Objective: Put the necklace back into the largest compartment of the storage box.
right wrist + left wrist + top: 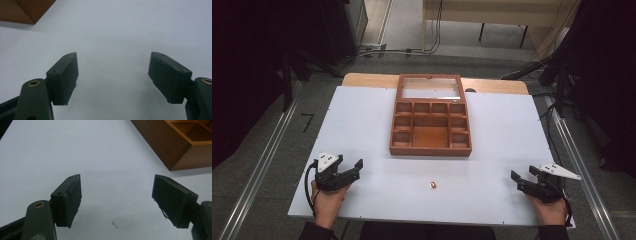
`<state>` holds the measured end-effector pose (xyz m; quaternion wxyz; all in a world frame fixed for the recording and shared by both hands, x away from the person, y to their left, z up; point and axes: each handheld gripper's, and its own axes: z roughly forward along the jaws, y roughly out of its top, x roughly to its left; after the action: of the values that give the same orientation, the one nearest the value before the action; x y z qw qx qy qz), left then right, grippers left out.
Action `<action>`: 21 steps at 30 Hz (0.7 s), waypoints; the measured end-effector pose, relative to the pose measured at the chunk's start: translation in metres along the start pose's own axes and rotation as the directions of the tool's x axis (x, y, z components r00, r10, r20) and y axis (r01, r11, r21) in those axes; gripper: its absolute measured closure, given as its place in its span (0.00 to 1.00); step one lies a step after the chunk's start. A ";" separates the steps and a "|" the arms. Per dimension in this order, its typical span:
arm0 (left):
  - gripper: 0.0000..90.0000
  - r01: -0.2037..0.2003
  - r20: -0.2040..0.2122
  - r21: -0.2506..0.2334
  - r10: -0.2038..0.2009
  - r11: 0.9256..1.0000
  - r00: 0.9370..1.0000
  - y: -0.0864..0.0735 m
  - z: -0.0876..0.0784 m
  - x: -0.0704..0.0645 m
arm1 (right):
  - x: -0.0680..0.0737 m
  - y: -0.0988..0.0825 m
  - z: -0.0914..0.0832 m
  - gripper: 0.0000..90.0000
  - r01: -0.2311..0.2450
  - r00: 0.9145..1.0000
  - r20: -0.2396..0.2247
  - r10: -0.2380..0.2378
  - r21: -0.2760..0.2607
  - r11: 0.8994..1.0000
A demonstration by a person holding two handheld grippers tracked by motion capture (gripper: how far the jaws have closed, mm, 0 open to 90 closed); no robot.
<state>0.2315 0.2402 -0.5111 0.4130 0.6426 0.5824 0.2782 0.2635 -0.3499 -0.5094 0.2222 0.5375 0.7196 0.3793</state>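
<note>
A wooden compartment box [430, 125] with its glass lid laid open sits at the middle of the white table [377, 125]. A small reddish-gold object [432, 185] lies on the table in front of the box. My left gripper [353, 168] rests at the near left, held by a hand, and is open with nothing between its jaws. At the near right, my right gripper [523, 178] also stands open and empty. In the left gripper view the box corner [180, 142] appears at upper right beyond the left gripper [117, 195]. In the right gripper view the box corner [25, 10] lies at upper left of the right gripper [112, 75].
Metal rails [262, 165] run along both sides of the table. Cables [377, 50] lie on the floor beyond the far edge, and a light wooden desk [492, 12] stands behind. Dark equipment flanks both sides.
</note>
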 end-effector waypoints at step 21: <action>0.27 -0.006 0.008 -0.002 0.006 1.000 1.000 -0.001 0.002 -0.003 | 0.020 0.002 0.008 0.24 0.043 0.998 -0.048 -0.042 0.021 0.999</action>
<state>0.2320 0.2365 -0.5119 0.4151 0.6451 0.5784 0.2774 0.2640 -0.3281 -0.5114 0.2071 0.5153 0.7401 0.3792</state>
